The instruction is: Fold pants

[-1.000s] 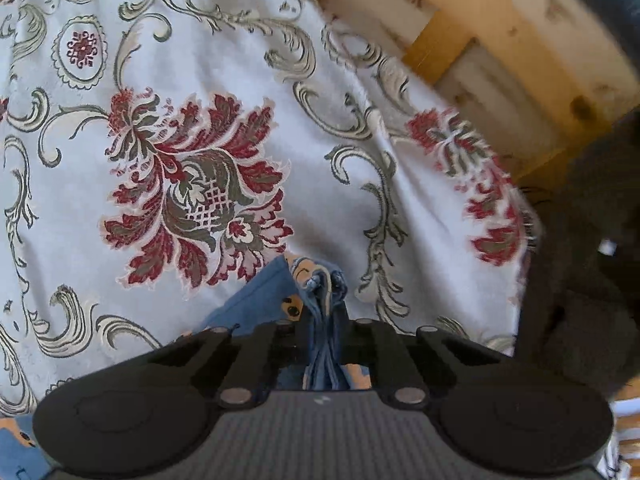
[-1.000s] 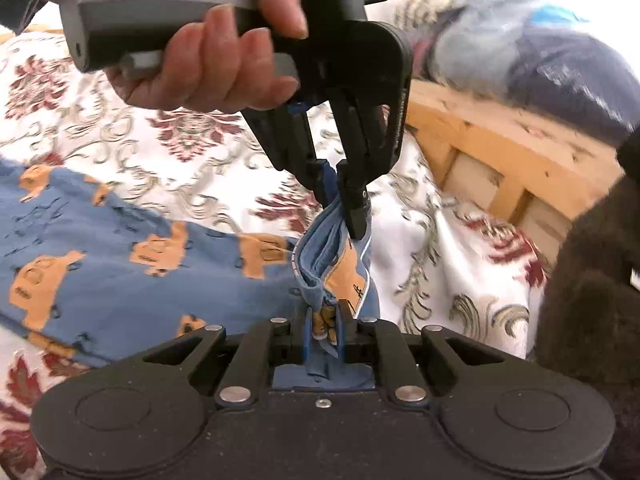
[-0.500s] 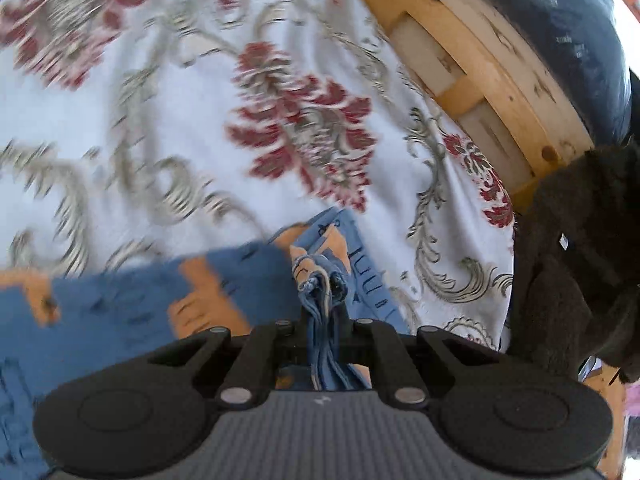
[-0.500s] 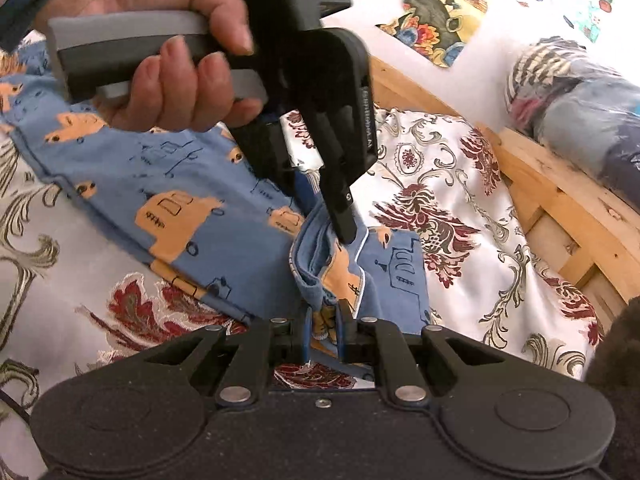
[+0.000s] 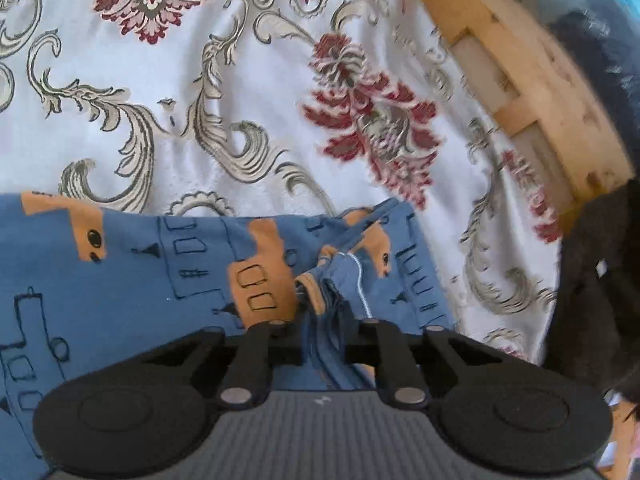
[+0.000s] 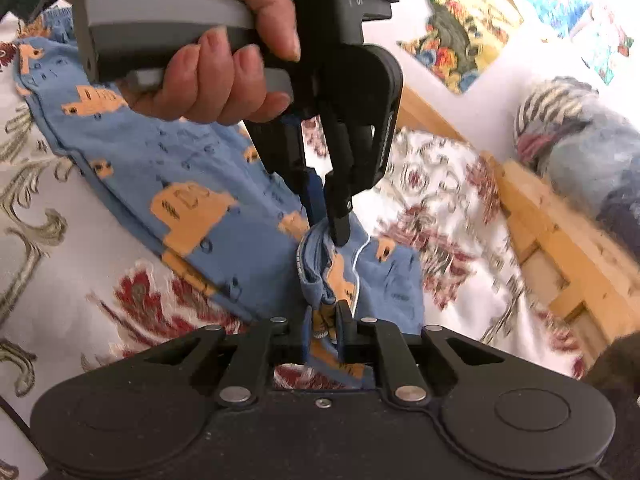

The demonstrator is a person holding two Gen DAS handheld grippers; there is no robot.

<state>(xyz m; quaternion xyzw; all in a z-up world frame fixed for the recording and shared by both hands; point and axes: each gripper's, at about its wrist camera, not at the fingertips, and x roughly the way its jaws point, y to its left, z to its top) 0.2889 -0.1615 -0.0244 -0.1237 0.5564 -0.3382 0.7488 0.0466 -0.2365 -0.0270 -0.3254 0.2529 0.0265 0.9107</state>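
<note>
Blue pants point(image 6: 192, 184) w/ orange vehicle print lie across the floral bedspread point(image 5: 192, 112), bunched hem end near the bed's wooden frame point(image 6: 560, 248) side. Left gripper point(image 6: 326, 224) points steeply down, jaws opening, hem cloth still between them; a hand point(image 6: 208, 60) wraps its grey handle. Right gripper point(image 6: 325, 320) sits just beside it, lower angle, pinching the same bunched hem. Bare bedspread between pants and frame; dark fuzzy item point(image 5: 592, 280) at the frame edge, far right.
</note>
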